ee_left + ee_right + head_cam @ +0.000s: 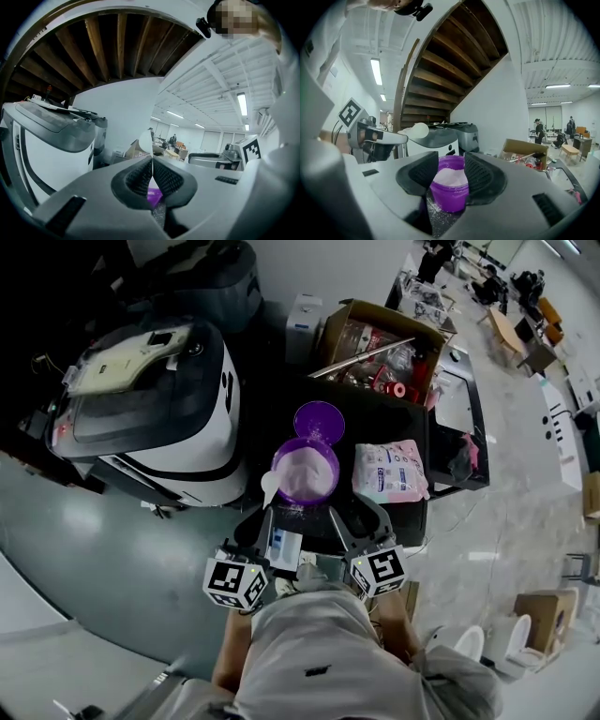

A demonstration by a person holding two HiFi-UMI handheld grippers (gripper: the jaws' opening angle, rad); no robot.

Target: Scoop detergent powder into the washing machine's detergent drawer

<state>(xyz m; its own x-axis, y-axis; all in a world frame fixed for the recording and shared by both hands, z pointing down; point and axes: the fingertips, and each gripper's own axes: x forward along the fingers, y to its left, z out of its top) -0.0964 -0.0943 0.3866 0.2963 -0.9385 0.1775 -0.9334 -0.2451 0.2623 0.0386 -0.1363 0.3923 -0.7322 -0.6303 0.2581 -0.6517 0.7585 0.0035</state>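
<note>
- The left claw [152, 164] is closed tight on the thin handle of a white scoop [146, 140], and its two ribbed pads meet on the handle with no gap showing
- In the head view the scoop's bowl [270, 486] sits just beside the rim of the purple jar [306, 470], on the side facing the washing machine [169, 418]; whether the bowl holds powder cannot be told
- The right claw [451, 161] is closed against the jar [450, 190], one pad on each side of its wall
- The jar stands upright and open on the black surface [375, 418], filled nearly to the rim with pale detergent powder
- Loose grains of powder [440, 220] lie scattered on the surface in front of the jar, between the right claw's jaws
- The jar's purple lid [319, 421] lies on the surface just behind the jar, away from the person
- A pink and white bag [390, 470] lies flat on the surface to the right of the jar, near it but apart
- An open cardboard box [394, 313] full of packets stands at the far end of the surface
- The washing machine, white with a grey top, stands on the floor at the left of the surface with its lid down
- Both claws are held close together at the near edge of the surface, directly in front of the person
</note>
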